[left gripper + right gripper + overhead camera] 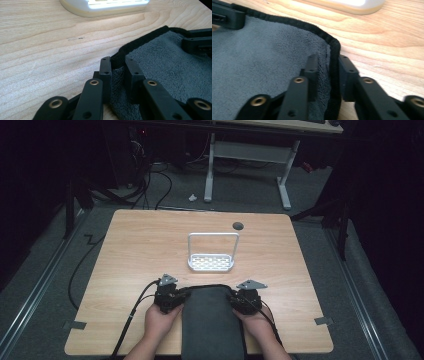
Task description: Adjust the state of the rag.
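Towel: a dark grey towel (212,320) with a black bound hem lies on the wooden table (135,250), reaching from the middle of the near edge toward the table's centre; its near end runs over that edge.
Towel's far corners: both are rounded and sit just short of the table's middle, one at each gripper.
Left gripper: the left gripper (118,65) is at the towel's far left corner, its jaws drawn close together and pinching the hem; in the left gripper view the black edge runs up between the two jaws, fleece bunched against the pads.
Right gripper: the right gripper (327,61) is at the far right corner, jaws likewise pressed in on the hem, which stands as a dark ridge between them in the right gripper view.
Hands: a hand (160,320) behind each gripper comes in from the near edge, one on each side of the towel.
Rack: a small white rack (211,262) with a perforated base and a tall hoop handle stands near the table's centre, just beyond the towel, apart from it.
Table hole: a dark round grommet (238,225) sits near the far edge.
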Action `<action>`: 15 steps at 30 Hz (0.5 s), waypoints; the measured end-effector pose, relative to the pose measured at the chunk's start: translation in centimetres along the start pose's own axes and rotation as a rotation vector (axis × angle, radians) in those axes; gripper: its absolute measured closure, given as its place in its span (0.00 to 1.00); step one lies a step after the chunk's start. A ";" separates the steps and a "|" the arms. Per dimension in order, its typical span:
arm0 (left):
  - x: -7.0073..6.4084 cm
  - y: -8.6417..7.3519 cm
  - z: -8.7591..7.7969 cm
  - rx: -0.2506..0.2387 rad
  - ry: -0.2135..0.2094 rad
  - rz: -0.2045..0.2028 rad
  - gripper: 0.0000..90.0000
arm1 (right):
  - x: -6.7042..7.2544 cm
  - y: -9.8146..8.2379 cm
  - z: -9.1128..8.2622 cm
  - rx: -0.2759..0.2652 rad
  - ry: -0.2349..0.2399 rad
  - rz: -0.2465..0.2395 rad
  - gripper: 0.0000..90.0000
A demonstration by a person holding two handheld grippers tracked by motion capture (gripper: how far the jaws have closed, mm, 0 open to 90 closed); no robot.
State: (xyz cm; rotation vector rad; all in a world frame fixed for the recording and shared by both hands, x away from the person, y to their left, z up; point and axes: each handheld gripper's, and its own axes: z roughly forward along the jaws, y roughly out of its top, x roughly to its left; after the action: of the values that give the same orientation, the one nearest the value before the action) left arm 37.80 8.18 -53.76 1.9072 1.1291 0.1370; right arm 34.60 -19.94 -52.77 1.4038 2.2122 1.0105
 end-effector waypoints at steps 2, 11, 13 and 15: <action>0.0 0.0 0.0 0.000 0.001 0.001 0.87 | 0.1 -0.1 0.0 -0.005 0.002 0.002 0.88; -0.3 0.0 -0.5 -0.031 0.008 0.027 0.90 | 0.3 -0.3 -0.8 -0.087 -0.012 -0.031 0.91; -0.5 0.0 -0.9 -0.055 0.008 0.026 0.91 | 0.4 -0.3 -1.3 -0.117 -0.007 -0.019 0.91; -0.9 0.1 -1.2 -0.086 0.013 0.028 0.92 | 0.5 -0.2 -1.7 -0.145 -0.007 -0.026 0.91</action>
State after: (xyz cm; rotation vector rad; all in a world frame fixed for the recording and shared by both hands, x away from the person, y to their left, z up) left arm 36.75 8.22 -52.71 1.8482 1.0887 0.2105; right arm 33.20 -20.22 -51.71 1.3095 2.1005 1.1304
